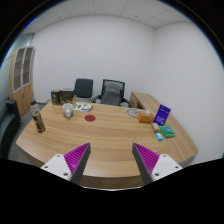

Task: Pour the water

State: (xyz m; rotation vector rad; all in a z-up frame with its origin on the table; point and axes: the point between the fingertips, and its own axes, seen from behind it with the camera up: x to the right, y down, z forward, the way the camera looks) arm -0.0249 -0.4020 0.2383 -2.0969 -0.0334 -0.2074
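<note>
— Looking along the gripper [111,160] in the gripper view, what are the fingers doing?

— They stand wide apart with nothing between them. Two magenta pads [75,157] face each other, one on each finger, over the near edge of the wooden table [100,135].

— Taking the table as the landmark, where are the containers?

— Toward the far side of the table stands a small pale cup or jug [68,111], upright. Whether it holds water cannot be told from here. Just behind it, at the table's far edge, lies a flat pale tray or bowl [81,103]; its contents are too small to make out. Near the table's left end stands a dark bottle-like thing [38,121], upright, well apart from the cup.

— Anything else on the table?

— One small red round thing [90,117] near the middle, just right of the cup. At the right end there is a purple upright card or box [162,115], a teal packet [167,131] beside it, and a small orange-and-white item [147,117] close by.

— And around the table?

— Two dark office chairs [114,92] behind its far side, a wooden cabinet [146,101] to the right of them, and a glass-fronted cupboard [22,72] beyond the left end.

— How far is the cup from the fingers?

— Well beyond them, across the table.
</note>
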